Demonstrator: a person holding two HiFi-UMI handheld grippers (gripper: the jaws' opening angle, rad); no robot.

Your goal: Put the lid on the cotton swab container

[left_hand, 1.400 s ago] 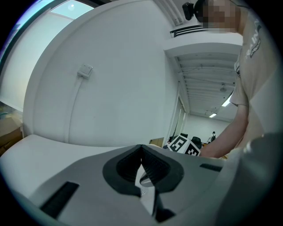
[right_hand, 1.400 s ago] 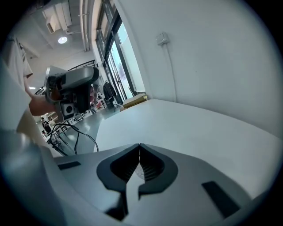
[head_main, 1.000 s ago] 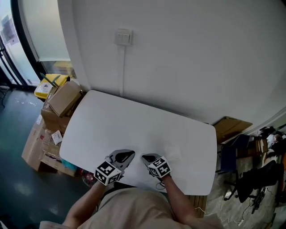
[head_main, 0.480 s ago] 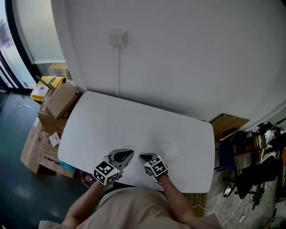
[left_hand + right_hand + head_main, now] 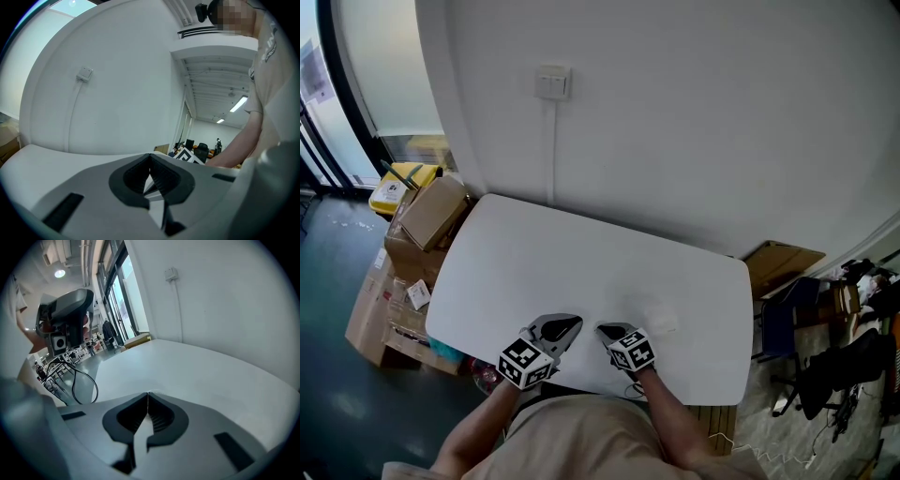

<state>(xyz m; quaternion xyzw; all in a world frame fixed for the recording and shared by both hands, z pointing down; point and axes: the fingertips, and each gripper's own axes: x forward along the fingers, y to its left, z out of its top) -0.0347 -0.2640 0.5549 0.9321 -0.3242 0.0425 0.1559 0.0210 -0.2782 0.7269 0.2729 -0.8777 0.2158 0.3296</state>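
In the head view both grippers rest over the front edge of the white table [image 5: 581, 253]. My left gripper [image 5: 563, 328] is shut with nothing between its jaws, and its own view shows the same [image 5: 150, 159]. My right gripper [image 5: 608, 331] is shut and empty too [image 5: 148, 393]. A small pale, see-through object [image 5: 661, 322] lies on the table just right of the right gripper; it is too faint to tell container from lid. Neither gripper view shows it.
Cardboard boxes [image 5: 431, 214] and a yellow box [image 5: 397, 183] stand off the table's left end. A flat cardboard sheet [image 5: 783, 264], a chair [image 5: 787, 323] and clutter sit to the right. A wall with a switch [image 5: 553, 82] runs behind the table.
Only the head camera's framing has shifted slightly. Both grippers stay shut in the same place near the front edge.
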